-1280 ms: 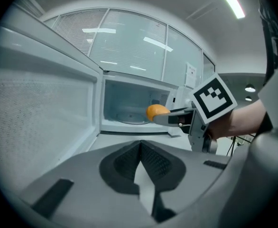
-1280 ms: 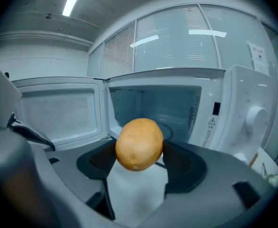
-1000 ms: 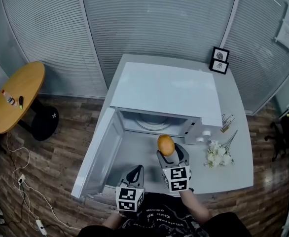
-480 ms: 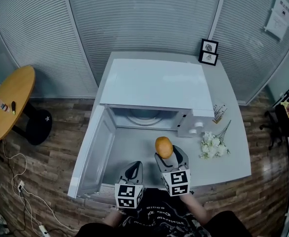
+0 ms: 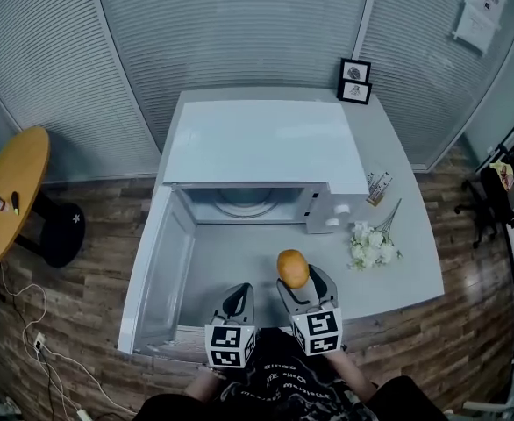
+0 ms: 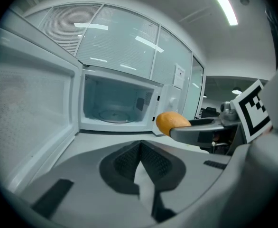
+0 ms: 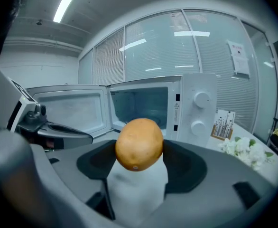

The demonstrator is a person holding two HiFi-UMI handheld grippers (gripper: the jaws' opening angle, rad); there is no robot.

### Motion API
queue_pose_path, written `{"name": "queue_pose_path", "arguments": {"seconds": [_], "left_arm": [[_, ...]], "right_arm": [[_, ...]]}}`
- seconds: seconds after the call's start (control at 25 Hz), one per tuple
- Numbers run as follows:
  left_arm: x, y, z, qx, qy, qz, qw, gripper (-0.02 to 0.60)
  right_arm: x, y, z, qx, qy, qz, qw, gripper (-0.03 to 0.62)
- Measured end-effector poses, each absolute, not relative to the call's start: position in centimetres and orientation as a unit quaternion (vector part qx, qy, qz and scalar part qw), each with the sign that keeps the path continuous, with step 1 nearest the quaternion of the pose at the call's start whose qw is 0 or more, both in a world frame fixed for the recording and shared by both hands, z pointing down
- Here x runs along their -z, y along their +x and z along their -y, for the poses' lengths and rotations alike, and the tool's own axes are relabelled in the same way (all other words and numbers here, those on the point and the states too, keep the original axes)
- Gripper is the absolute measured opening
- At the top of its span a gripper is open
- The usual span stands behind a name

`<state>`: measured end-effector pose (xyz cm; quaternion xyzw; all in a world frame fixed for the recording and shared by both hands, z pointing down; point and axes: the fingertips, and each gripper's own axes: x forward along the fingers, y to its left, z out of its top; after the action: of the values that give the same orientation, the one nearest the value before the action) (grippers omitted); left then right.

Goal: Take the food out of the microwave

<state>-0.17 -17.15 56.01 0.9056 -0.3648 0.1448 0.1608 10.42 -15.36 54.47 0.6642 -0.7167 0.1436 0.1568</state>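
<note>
An orange round fruit (image 7: 139, 144) sits clamped between the jaws of my right gripper (image 7: 139, 148), held above the grey table in front of the microwave; it also shows as the fruit (image 5: 293, 268) in the head view and the fruit (image 6: 172, 123) from the left gripper view. The white microwave (image 5: 266, 143) stands with its door (image 5: 156, 270) swung wide to the left and its cavity (image 6: 114, 102) holding only the glass turntable. My left gripper (image 6: 140, 161) is shut with nothing in it, low beside the right gripper (image 5: 297, 281), near the table's front edge.
White flowers (image 5: 371, 246) lie on the table right of the microwave, with a small card holder (image 5: 377, 187) behind them. Two framed pictures (image 5: 354, 81) stand at the table's back. A round wooden side table (image 5: 7, 191) stands at far left on the wood floor.
My right gripper has drawn the orange fruit back from the microwave opening toward the table's front edge. The left gripper has stayed put.
</note>
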Motion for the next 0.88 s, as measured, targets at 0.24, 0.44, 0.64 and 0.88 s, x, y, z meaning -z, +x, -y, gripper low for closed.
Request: {"name": "queue_pose_path", "arguments": {"seconds": [0.24, 0.44, 0.64, 0.88], "left_arm": [[-56.2, 0.2, 16.6, -0.143, 0.907, 0.36, 0.165, 0.008], [-56.3, 0.3, 16.3, -0.148, 0.906, 0.363, 0.158, 0.008], [-56.3, 0.4, 15.9, -0.151, 0.907, 0.361, 0.158, 0.008], [-56.3, 0.5, 15.4, -0.149, 0.908, 0.356, 0.163, 0.008]], "right_arm": [[-55.1, 11.1, 13.6, -0.157, 0.673, 0.706, 0.154, 0.311], [-55.5, 11.1, 12.6, -0.165, 0.674, 0.704, 0.153, 0.311], [-55.8, 10.8, 12.0, -0.168, 0.669, 0.707, 0.156, 0.311], [-56.1, 11.3, 11.4, -0.171, 0.671, 0.703, 0.161, 0.31]]}}
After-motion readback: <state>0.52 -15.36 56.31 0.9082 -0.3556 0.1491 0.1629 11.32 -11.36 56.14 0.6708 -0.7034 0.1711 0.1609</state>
